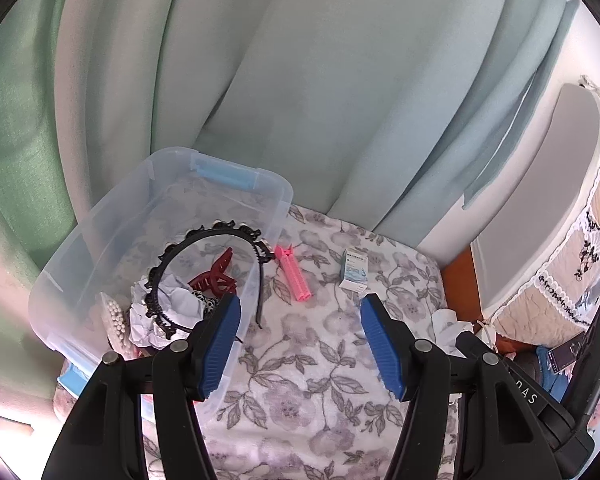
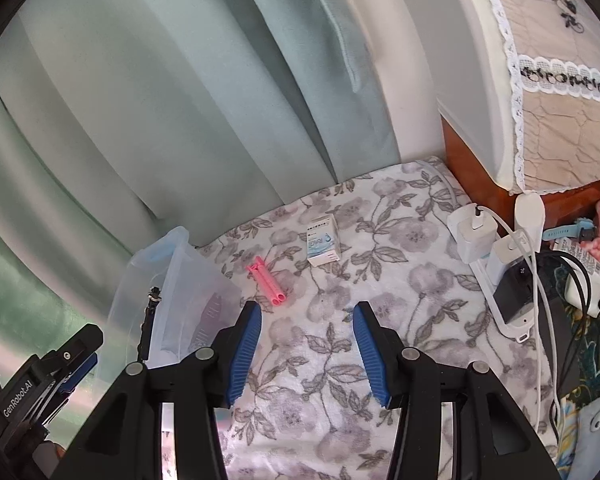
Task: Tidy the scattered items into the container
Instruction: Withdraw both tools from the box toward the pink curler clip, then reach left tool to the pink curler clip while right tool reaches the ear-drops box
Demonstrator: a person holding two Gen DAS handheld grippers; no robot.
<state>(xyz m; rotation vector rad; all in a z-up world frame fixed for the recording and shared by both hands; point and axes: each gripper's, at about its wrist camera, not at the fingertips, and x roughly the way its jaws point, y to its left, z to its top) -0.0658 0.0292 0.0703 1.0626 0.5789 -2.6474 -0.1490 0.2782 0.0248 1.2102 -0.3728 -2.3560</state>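
**tidybot_fan:** So where's everything at? Looks like the clear container (image 1: 100, 248) already has the black headband (image 1: 204, 264), dark red claw clip (image 1: 216, 278), some crumpled white paper and a string of beads in it.

**umi_lurker:** Yep, and 2 things are left out on the floral blanket (image 1: 308, 360): the pink hair roller (image 1: 294, 276) just beside the container's right wall, and the small medicine box (image 2: 322, 244) further right, standing upright. My guess is they're the last strays.

**tidybot_fan:** Grippers?

**umi_lurker:** Left gripper (image 1: 300, 344) has its jaws spread wide, nothing in them, hovering by the container's near corner. Right gripper (image 2: 306, 350) is also spread and empty, aimed between the roller and the box.

**tidybot_fan:** Room to work?

**umi_lurker:** Plenty of bare blanket around both items. Watch the power strip (image 2: 496, 280) and cables on the right edge, though. The headband's end pokes over the container rim, so dropping the roller in near there could snag, I reckon.
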